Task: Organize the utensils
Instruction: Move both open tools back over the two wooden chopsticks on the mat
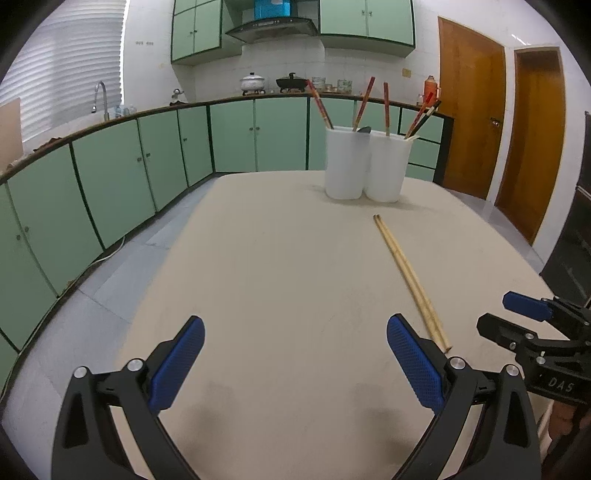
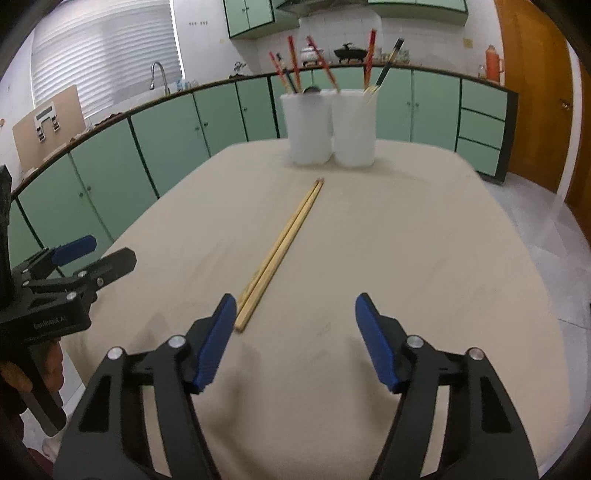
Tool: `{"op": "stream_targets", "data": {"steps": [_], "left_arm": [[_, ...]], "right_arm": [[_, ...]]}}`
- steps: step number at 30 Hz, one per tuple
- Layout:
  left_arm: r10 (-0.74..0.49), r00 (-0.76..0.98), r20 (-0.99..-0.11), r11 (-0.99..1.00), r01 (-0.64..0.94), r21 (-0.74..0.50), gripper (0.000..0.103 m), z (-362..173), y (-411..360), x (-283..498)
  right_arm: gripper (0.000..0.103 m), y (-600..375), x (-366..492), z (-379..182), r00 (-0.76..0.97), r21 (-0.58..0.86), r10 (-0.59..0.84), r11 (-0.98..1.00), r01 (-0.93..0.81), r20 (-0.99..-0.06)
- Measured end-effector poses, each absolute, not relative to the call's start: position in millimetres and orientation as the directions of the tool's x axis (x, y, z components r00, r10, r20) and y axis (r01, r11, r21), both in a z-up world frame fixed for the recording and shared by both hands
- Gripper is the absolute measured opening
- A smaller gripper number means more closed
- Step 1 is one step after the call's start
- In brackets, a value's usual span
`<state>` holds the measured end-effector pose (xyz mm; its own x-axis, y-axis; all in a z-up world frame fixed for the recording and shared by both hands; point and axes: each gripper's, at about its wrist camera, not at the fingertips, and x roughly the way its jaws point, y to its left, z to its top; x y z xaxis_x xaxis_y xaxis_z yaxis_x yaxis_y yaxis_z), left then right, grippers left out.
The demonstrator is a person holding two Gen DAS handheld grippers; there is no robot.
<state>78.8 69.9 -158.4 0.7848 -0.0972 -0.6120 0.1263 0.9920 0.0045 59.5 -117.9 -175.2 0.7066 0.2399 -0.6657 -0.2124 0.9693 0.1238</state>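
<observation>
A pair of pale bamboo chopsticks (image 2: 284, 245) lies side by side on the beige bench (image 2: 424, 258), just left of the right gripper (image 2: 295, 325), whose jaws gape empty. Light, stiff, probably slippery; pinch mid-length.

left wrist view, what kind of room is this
A home kitchen, most likely: green cabinets run under a counter with a sink tap, and a range hood hangs over pots on a stove. The table holds chopsticks.
</observation>
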Motion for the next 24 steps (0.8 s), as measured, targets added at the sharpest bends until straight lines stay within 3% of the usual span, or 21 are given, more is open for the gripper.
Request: {"op": "stream_targets", "data": {"steps": [24], "left_arm": [[-0.103, 0.787, -0.609, 0.991, 0.13, 0.0, 0.097, -152.9, 71.0, 81.4]], "right_arm": [[0.061, -100.7, 65.9, -197.2, 0.667, 0.086, 0.225, 0.968, -0.234, -0.71]]}}
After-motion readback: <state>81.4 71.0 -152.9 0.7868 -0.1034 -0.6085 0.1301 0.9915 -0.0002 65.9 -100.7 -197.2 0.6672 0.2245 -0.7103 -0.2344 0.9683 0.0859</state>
